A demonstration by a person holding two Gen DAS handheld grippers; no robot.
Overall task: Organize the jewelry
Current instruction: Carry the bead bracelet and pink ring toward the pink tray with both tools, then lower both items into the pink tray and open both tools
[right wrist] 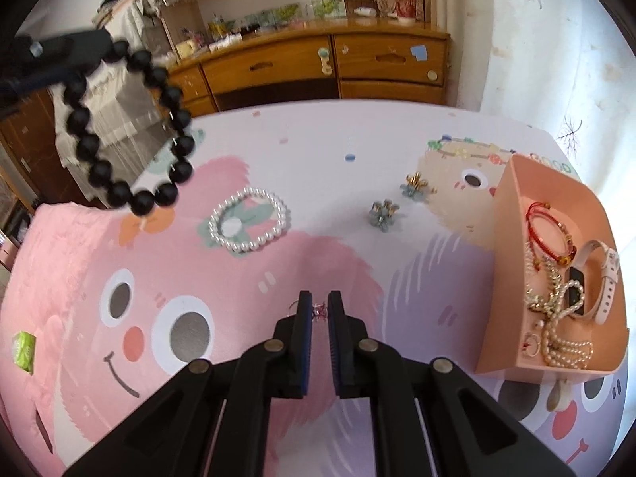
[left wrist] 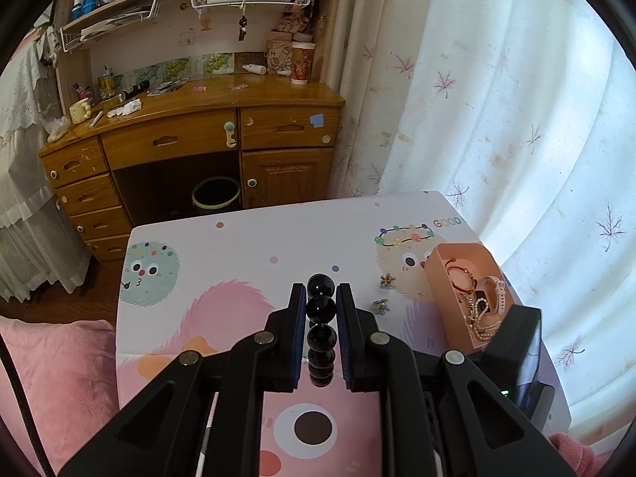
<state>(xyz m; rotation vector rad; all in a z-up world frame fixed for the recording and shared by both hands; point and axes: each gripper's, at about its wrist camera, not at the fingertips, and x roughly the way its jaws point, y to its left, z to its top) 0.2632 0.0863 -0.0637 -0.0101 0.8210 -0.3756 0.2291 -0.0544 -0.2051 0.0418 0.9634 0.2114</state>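
My left gripper [left wrist: 321, 292] is shut on a black bead bracelet [left wrist: 321, 310] and holds it above the table; the bracelet hangs at the upper left of the right wrist view [right wrist: 131, 131]. My right gripper [right wrist: 319, 305] is low over the table, shut on a small pink ring [right wrist: 319, 312]. A white pearl bracelet [right wrist: 249, 225] and two blue-and-gold earrings [right wrist: 416, 186] [right wrist: 383, 214] lie on the cartoon tablecloth [right wrist: 318, 151]. The pink box [right wrist: 512, 214] at the right holds a red string bracelet, a watch and pearl chains.
The pink box also shows at the right in the left wrist view [left wrist: 433, 274], with the two earrings [left wrist: 386, 280] beside it. A wooden desk [left wrist: 198, 127] stands beyond the table's far edge, a curtain [left wrist: 497, 99] to the right. A green item [right wrist: 24, 348] lies at the left.
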